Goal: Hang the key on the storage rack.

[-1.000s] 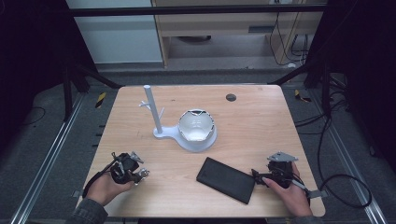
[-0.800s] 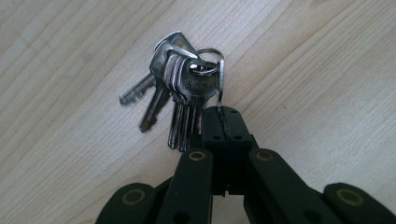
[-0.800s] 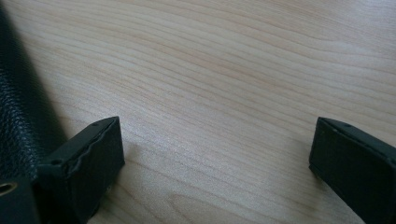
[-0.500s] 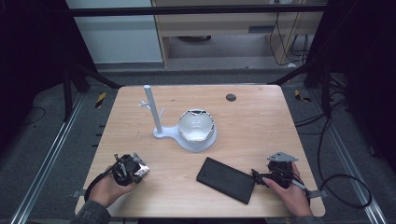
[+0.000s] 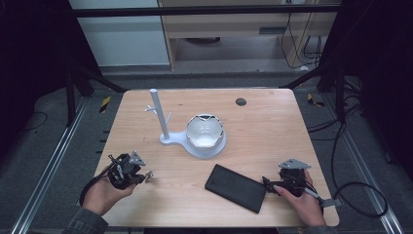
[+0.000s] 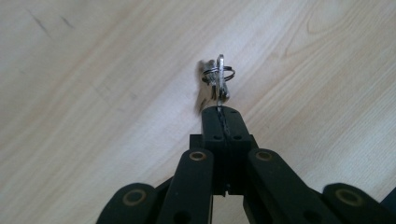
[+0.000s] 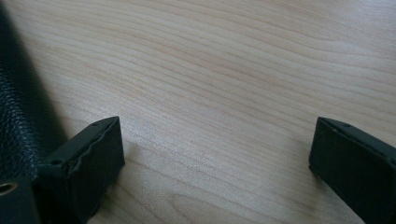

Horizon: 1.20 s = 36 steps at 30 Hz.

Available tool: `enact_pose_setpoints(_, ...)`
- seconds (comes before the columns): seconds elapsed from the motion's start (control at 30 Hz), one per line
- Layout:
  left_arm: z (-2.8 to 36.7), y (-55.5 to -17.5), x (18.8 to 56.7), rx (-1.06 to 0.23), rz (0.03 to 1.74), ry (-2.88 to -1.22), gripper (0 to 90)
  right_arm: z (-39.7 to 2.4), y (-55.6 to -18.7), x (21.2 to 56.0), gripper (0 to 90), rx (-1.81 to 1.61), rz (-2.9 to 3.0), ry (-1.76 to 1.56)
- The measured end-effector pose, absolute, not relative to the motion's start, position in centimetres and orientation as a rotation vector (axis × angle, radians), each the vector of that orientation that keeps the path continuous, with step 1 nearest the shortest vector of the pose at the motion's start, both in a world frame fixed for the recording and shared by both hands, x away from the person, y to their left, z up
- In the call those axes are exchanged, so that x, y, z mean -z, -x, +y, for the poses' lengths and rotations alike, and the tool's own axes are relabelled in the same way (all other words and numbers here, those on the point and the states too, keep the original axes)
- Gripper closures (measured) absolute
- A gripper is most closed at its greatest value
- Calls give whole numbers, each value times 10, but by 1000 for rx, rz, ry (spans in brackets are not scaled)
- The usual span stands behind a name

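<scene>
At about eight o'clock on the wooden table (image 5: 272, 122), the left gripper (image 5: 144, 176) sits in the person's left hand (image 5: 102, 195), its tip pointing toward three o'clock. Its jaws are pressed together on a small bunch of keys (image 5: 147, 175). The left gripper view shows this close up: the left gripper (image 6: 222, 114) pinches one flat key edge-on, and the keys (image 6: 215, 81) and their wire ring stick out past the jaw tips, above the wood.

Moving toward the middle, a white stand (image 5: 158, 114) rises upright at about eleven o'clock from the table's centre, with short pegs on its stem. Its base runs toward four o'clock into a round dish that holds a white bowl (image 5: 204, 132).

Below that, at about five o'clock, a flat black case (image 5: 235, 187) lies slantwise on the wood. A small dark round spot (image 5: 240, 102) sits near the far edge at one o'clock.

At four o'clock, the right gripper (image 5: 269, 183) rests in the right hand (image 5: 304, 202), just beside the case's right end. In the right gripper view its jaws stand spread wide with bare wood between them, and the case (image 7: 18, 116) lies at nine o'clock beside one jaw.
</scene>
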<state>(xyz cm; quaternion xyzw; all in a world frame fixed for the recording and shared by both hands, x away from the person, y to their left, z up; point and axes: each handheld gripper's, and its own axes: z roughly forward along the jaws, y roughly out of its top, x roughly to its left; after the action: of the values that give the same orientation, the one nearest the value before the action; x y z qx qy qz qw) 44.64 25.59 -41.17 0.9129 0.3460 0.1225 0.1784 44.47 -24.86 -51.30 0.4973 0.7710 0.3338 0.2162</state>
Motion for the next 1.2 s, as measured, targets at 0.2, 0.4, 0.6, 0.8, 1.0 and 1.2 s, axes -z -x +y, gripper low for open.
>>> enact_pose_setpoints(0.2, 252, -455, 386, -353, 952, -2555, 900, -249, -445, 513, 34, -925, 2137, -1378)
enact_pose_setpoints(0.4, 247, -467, 358, -385, 938, -2528, 900, -249, -445, 513, 35, -925, 2137, -1378)
enact_pose_setpoints(0.6, 244, -480, 332, -417, 923, -2520, 900, -249, -445, 513, 32, -923, 2135, -1379)
enact_pose_setpoints(0.8, 249, -492, 308, -471, 955, -2526, 900, -248, -448, 513, 8, -916, 2146, -1380)
enact_pose_setpoints(1.0, 247, -507, 284, -538, 968, -2517, 900, -248, -448, 513, 7, -915, 2147, -1378)
enact_pose_setpoints(1.2, 248, -521, 275, -561, 1003, -2531, 900, -248, -448, 513, 7, -914, 2147, -1377)
